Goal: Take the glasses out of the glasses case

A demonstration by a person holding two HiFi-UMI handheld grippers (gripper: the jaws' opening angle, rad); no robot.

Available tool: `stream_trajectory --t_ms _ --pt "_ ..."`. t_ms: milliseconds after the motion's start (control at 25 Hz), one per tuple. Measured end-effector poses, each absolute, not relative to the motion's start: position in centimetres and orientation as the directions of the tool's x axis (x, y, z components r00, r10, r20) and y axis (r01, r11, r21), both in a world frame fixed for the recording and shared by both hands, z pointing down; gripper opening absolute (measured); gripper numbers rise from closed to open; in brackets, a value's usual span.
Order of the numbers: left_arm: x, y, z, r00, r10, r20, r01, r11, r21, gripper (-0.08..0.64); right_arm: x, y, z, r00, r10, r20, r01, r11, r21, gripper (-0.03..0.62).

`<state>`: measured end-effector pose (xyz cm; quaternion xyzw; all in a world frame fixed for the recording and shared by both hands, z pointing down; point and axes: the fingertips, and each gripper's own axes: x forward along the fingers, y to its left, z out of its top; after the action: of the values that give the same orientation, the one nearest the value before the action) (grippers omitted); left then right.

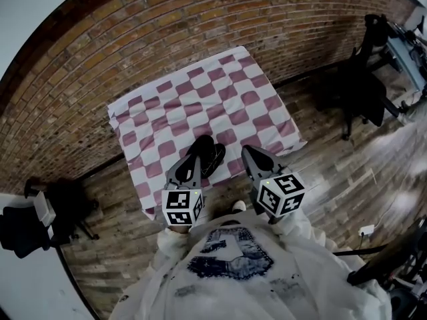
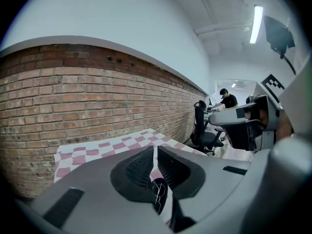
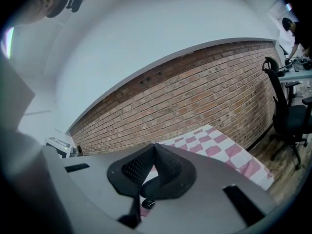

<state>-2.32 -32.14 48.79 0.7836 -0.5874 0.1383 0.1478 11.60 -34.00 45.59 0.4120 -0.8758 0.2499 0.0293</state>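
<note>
Now | left gripper (image 1: 191,159), right gripper (image 1: 247,151): 2, jaws together | glasses case (image 1: 212,155): 1

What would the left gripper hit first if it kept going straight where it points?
Most likely the black glasses case on the checked cloth, just ahead of the left gripper. Depth is unclear: it might skim over the case and meet the cloth.

glasses case (image 1: 215,157): near end hidden behind left gripper (image 1: 193,159) | contents: cannot tell
</note>
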Motion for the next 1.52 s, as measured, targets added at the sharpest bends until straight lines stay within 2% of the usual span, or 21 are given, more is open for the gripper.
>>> stream_trajectory --t_ms 160,840,1280,1520 --pt "-2.0 -32.7 49.7 0.285 -0.860 0.423 -0.956 -0.286 0.065 0.039 12.2 -34.4 45.9 -0.656 -0.706 0.266 -0.738 0.527 -0.421 0.014" --pt "-1.3 -33.8 54.5 0.365 -0.755 0.546 -0.923 -0.369 0.107 0.237 13.2 -35.4 46.7 -0.654 -0.699 0.290 -0.742 0.517 -0.427 0.014" --pt "-0.9 -35.5 58.7 0.413 -0.650 0.638 -0.868 -0.494 0.058 0.242 15.1 -35.7 47.1 -0.625 -0.717 0.310 -0.766 0.485 -0.423 0.014" --pt "-0.9 -36.2 61.6 0.417 -0.602 0.681 -0.860 -0.505 0.080 0.242 16.0 -35.7 47.6 -0.608 -0.726 0.321 -0.778 0.466 -0.421 0.014"
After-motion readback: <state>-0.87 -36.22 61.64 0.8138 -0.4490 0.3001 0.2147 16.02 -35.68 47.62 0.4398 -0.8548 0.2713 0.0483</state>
